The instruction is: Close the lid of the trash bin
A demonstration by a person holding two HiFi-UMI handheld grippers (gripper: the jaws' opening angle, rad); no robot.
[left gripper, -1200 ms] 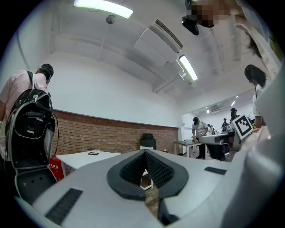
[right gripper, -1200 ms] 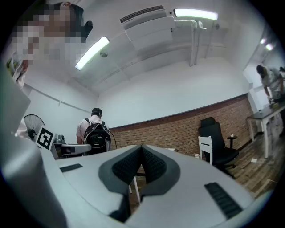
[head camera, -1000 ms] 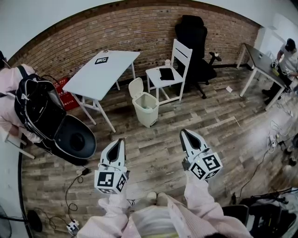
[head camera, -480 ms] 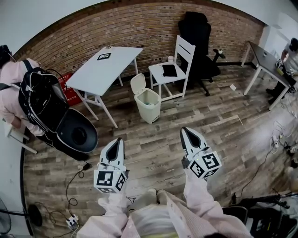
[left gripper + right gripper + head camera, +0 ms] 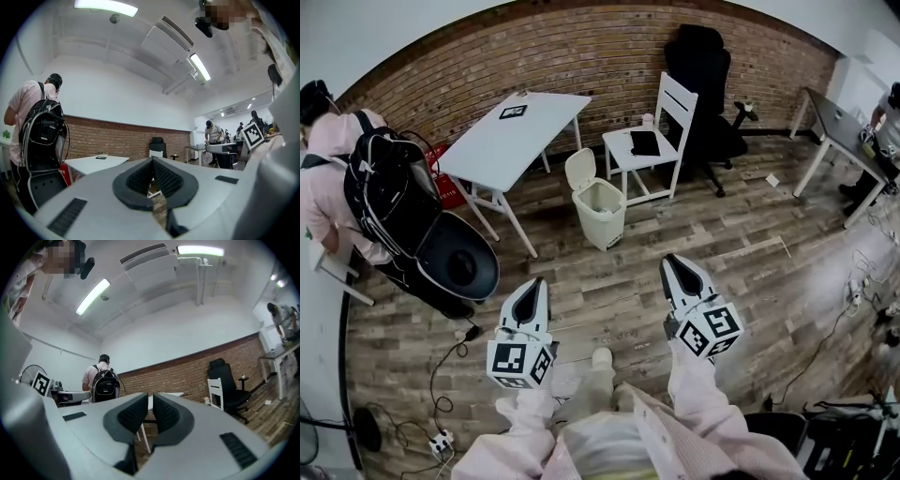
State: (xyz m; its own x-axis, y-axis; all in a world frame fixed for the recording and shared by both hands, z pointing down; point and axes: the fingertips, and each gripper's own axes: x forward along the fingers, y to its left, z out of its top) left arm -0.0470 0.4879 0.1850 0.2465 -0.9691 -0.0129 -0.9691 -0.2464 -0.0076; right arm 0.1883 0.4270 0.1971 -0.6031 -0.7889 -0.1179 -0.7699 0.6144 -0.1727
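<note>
Left gripper (image 5: 541,283) closed, empty. Right gripper (image 5: 669,262) all but closed, only a slit, empty. At their 12 o'clock, well apart, stands the bin (image 5: 604,217), lid (image 5: 577,171) up. Table (image 5: 502,145) at its 10, chair (image 5: 677,101) at its 2.

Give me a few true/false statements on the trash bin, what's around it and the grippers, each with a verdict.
1. The trash bin has its lid standing open. True.
2. The bin is tucked under the white table. False: it stands in the open, between the table and the white chair.
3. A dark flat item lies on the chair's seat. True.
4. The left gripper is gripping the lid. False: it is well short of the bin, jaws together with nothing between them.
5. A person wearing a black backpack is at the left. True.
</note>
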